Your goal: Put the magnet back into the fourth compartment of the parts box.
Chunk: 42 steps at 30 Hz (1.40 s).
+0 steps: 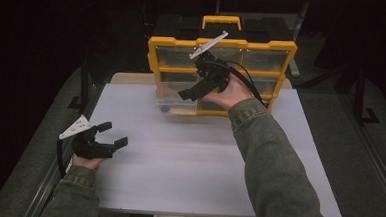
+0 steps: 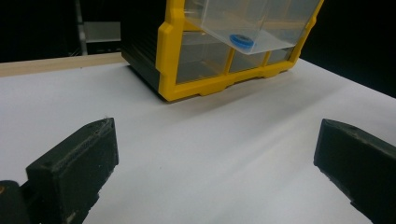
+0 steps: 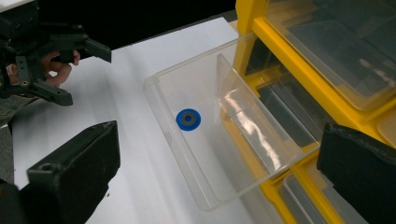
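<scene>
A yellow and black drawer organizer (image 1: 224, 42) stands at the back of the white table (image 1: 188, 163). Its clear lower-left drawer (image 1: 174, 100) is pulled out, and a blue ring (image 1: 165, 108) lies flat on its bottom. My right gripper (image 1: 199, 89) hovers just over the drawer's right side, jaws open and apart from its walls. In the right gripper view the drawer (image 3: 219, 154) and blue ring (image 3: 188, 119) lie ahead of the right gripper (image 3: 215, 172). My left gripper (image 1: 113, 134) rests open near the table's left edge with nothing between its jaws.
The organizer's other drawers (image 3: 327, 51) are pushed in. The left gripper view looks across bare tabletop (image 2: 210, 140) toward the organizer (image 2: 196, 88) and the open drawer (image 2: 261, 28) with its ring (image 2: 242, 41). A wooden strip (image 2: 56, 65) edges the table's back. Dark floor surrounds the table.
</scene>
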Available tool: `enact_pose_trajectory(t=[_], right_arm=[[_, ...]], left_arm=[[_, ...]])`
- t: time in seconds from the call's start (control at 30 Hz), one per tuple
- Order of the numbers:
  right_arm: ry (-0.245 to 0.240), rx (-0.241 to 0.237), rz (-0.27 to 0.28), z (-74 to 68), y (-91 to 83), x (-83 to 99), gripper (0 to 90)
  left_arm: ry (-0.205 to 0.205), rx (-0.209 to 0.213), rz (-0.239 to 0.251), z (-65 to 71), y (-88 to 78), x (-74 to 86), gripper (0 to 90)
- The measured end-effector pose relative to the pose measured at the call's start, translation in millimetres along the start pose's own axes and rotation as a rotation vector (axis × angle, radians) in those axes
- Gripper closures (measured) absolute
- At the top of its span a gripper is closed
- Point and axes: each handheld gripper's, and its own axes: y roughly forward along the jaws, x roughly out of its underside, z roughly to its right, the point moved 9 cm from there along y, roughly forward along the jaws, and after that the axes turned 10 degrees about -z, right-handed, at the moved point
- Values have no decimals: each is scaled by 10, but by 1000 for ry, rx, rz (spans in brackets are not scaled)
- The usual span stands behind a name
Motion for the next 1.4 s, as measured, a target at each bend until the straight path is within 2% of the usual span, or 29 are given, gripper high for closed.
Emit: enact_pose_trajectory(t=[0.8, 1.4], right_arm=[[30, 20, 52, 69, -146, 327, 0], [41, 17, 83, 65, -168, 585, 0]], left_arm=[[-2, -5, -4, 3, 7, 6, 0], [-1, -9, -5, 1, 11, 7, 0]])
